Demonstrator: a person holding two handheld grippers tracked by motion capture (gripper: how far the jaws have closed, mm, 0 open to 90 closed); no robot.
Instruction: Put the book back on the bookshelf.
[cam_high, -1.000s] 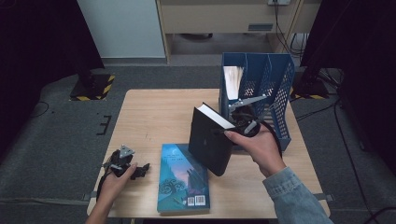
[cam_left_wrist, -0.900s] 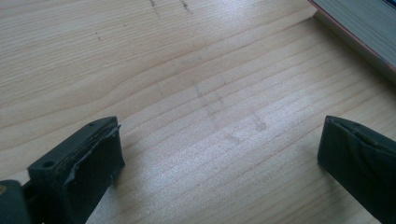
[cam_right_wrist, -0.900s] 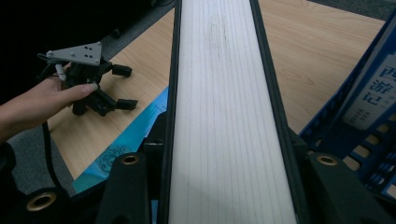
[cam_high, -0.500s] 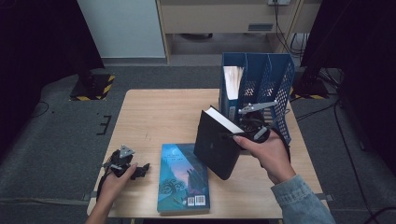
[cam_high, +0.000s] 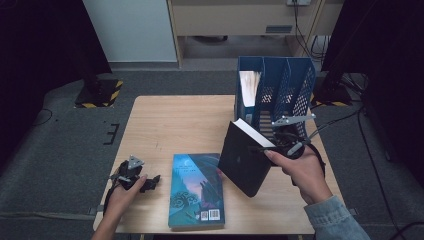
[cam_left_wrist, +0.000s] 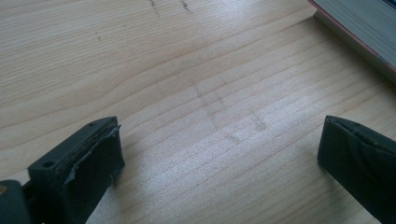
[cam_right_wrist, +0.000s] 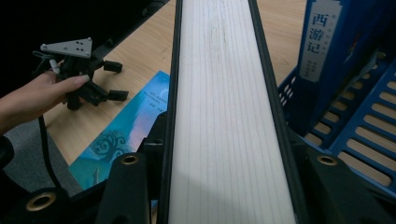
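In my right hand-held gripper (cam_high: 280, 145), jaws clamped on black book (cam_high: 245, 160); book tilted, upper end beside blue file rack (cam_high: 300, 87), lower corner near bench (cam_high: 170, 125). Risk: page edge catches rack divider, or book pivots in narrow grip, drops onto teal book (cam_high: 195, 192) lying flat alongside. My left hand-held gripper (cam_high: 142, 182) rests on bench, jaws apart, nothing between. Versus half second ago: black book moved right, nearer rack; left side unchanged.
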